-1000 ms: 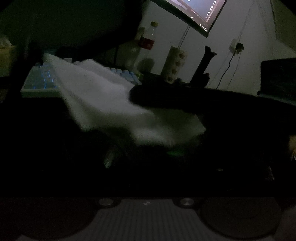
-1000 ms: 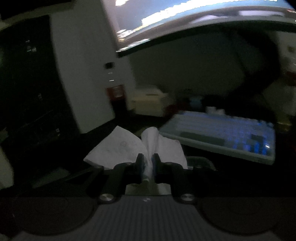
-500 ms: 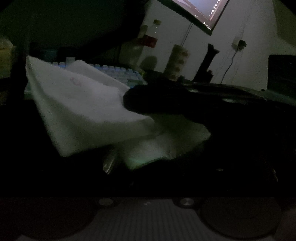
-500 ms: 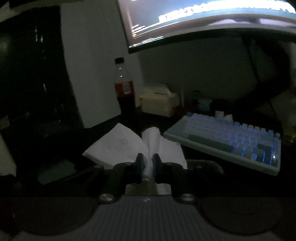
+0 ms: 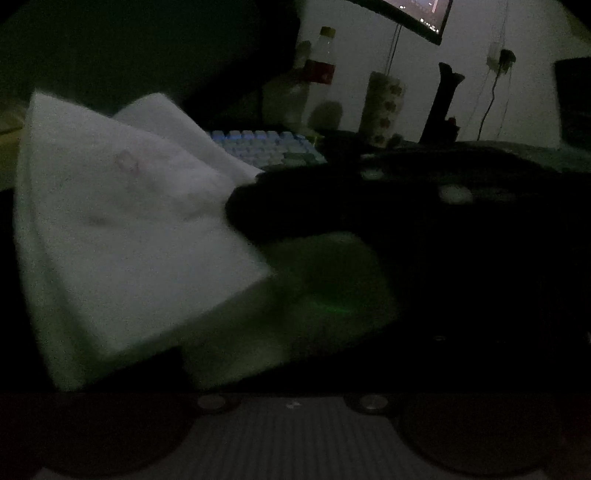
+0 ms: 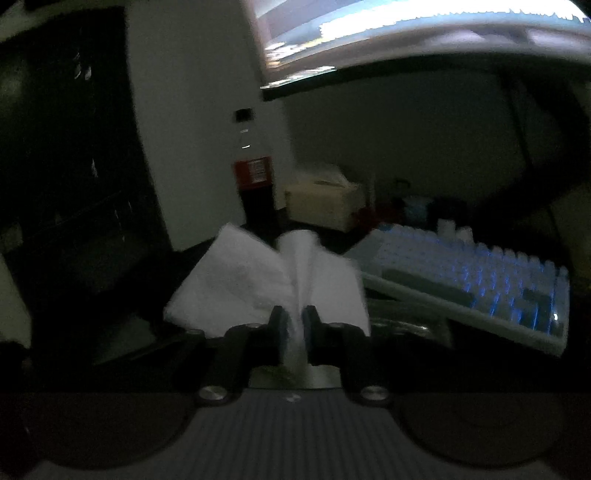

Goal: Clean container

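White tissue pinched in right gripper jaws, keyboard beside

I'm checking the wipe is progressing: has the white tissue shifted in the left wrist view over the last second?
Yes. The white tissue now reaches further left and lower, covering more of the keyboard behind it; part of this may be camera tilt.

Both views are very dim and grainy, lit mostly by the monitor glowing above the backlit keyboard, with motion blur near the monitor, fisheye bending at the edges and black shadow below
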Available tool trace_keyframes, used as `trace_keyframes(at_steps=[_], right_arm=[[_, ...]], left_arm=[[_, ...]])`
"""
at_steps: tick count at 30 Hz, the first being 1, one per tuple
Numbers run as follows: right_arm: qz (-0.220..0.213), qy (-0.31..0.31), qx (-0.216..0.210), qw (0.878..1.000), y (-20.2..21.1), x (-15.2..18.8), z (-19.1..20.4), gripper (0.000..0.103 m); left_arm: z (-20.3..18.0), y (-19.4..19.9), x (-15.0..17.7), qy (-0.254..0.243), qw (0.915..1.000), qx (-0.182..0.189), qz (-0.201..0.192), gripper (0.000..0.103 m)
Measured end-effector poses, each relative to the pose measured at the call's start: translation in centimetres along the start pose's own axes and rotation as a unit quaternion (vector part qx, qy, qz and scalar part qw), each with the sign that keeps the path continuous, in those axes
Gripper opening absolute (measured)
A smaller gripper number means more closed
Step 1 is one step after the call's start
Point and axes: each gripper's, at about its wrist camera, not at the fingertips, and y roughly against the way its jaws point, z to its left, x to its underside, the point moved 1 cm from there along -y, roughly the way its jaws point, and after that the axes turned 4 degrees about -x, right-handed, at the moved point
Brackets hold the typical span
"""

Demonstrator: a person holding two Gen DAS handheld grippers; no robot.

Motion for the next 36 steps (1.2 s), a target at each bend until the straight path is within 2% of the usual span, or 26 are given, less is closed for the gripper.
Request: trace_keyframes(at_steps=[2,3,5,7,10,15,16,18,20,22,24,25,28,31,32,35,36], right_arm=[[-0.004,-0.029,0.051,0.998,-0.2,-0.5,-1.9,0.014],[-0.004,-0.042,0.063,0.997,-0.4,-0.6,-2.5,0.014],[0.000,-0.041,0.048,0.998,-0.5,-0.6,-1.9,0.014],[0.007,-0.007,0.002,1.000,-0.6,-0.1,0.0,0.014],[0.020,0.036,-0.033,0.999,-0.9,0.6,2.1,0.012],[0.017,-0.056,0.049,0.997,-1.0,0.1,-2.5,0.012],[0.015,-0.066,0.056,0.996,-0.8,0.0,-3.2,0.010],[0.003,-0.067,0.041,0.997,-0.2,0.0,-3.4,0.010],[-0.003,-0.067,0.022,0.997,0.3,0.2,-3.3,0.009],[-0.008,-0.069,0.014,0.997,0.9,0.3,-3.3,0.009],[-0.011,-0.074,0.013,0.997,1.5,0.5,-3.6,0.009],[-0.011,-0.080,0.009,0.997,1.7,0.6,-3.8,0.009],[-0.014,-0.098,-0.001,0.995,3.4,1.3,-4.4,0.009],[-0.022,-0.114,-0.022,0.993,5.8,2.0,-4.5,0.009],[-0.025,-0.117,-0.028,0.992,6.4,2.1,-4.4,0.009],[-0.026,-0.114,-0.032,0.993,7.3,2.3,-3.8,0.009],[-0.023,-0.108,-0.029,0.993,7.2,2.4,-3.6,0.009]], left_arm=[[0.0,0.1,0.0,-0.002,1.0000,-0.009,-0.002,0.103],[0.1,0.1,0.0,-0.002,0.9999,-0.015,-0.003,0.103],[0.4,-0.1,-0.1,0.005,0.9998,-0.020,-0.004,0.103],[0.6,-0.2,-0.3,0.014,0.9998,-0.014,-0.006,0.103],[0.7,-0.3,-0.4,0.016,0.9998,-0.012,-0.007,0.103],[1.0,-0.1,-0.4,0.019,0.9994,-0.010,-0.027,0.103],[1.1,-0.1,-0.4,0.023,0.9993,-0.005,-0.029,0.103],[1.4,-0.3,-0.5,0.035,0.9987,0.012,-0.035,0.100],[1.6,-0.4,-0.5,0.047,0.9975,0.027,-0.046,0.080],[1.5,-0.5,-0.6,0.045,0.9968,0.042,-0.050,0.040],[1.2,-0.3,-0.6,0.043,0.9958,0.062,-0.052,0.020],[1.0,-0.1,-0.6,0.046,0.9948,0.075,-0.051,0.018],[0.3,0.7,-0.7,0.054,0.9889,0.129,-0.050,0.017],[-0.9,2.2,-0.5,0.049,0.9783,0.192,-0.061,0.017],[-1.2,2.7,-0.5,0.045,0.9762,0.202,-0.065,0.017],[-2.1,3.3,-0.1,0.026,0.9822,0.174,-0.066,0.021],[-2.3,3.3,0.2,0.016,0.9861,0.151,-0.066,0.035]])
